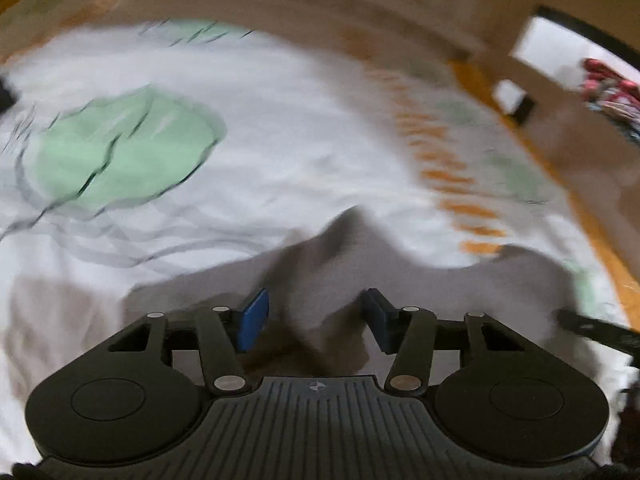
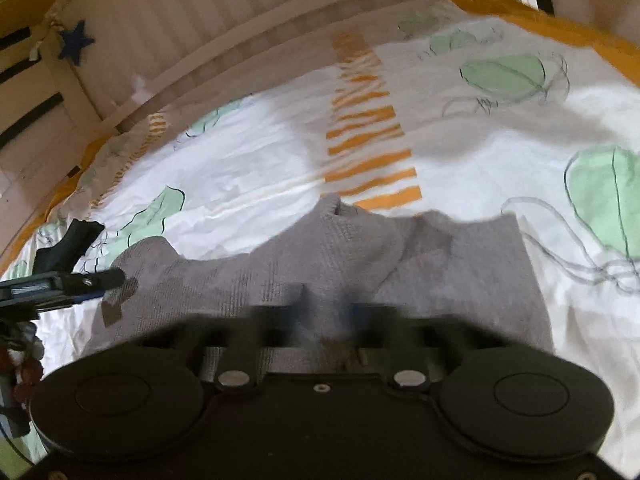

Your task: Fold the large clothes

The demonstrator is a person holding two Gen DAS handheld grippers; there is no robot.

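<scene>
Grey knitted garment (image 2: pixel 328 264) spread on white leaf-printed bedsheet (image 2: pixel 248 160) for folding. Left claw (image 1: pixel 316 316) wide, straddling a raised fold; right claw (image 2: pixel 326 312) blurred, possibly pinching cloth, cannot tell.

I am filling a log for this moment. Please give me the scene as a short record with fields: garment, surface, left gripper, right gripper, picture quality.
garment: grey knit garment, rumpled, lying on the bed, not yet a neat fold
surface: white bedsheet with green shapes and orange stripes
left gripper: left gripper, jaws apart, a ridge of the grey cloth between them
right gripper: right gripper, over the grey cloth; jaws too blurred to judge
picture quality: left wrist view smeared by motion; right wrist view sharper except for its own jaws
</scene>
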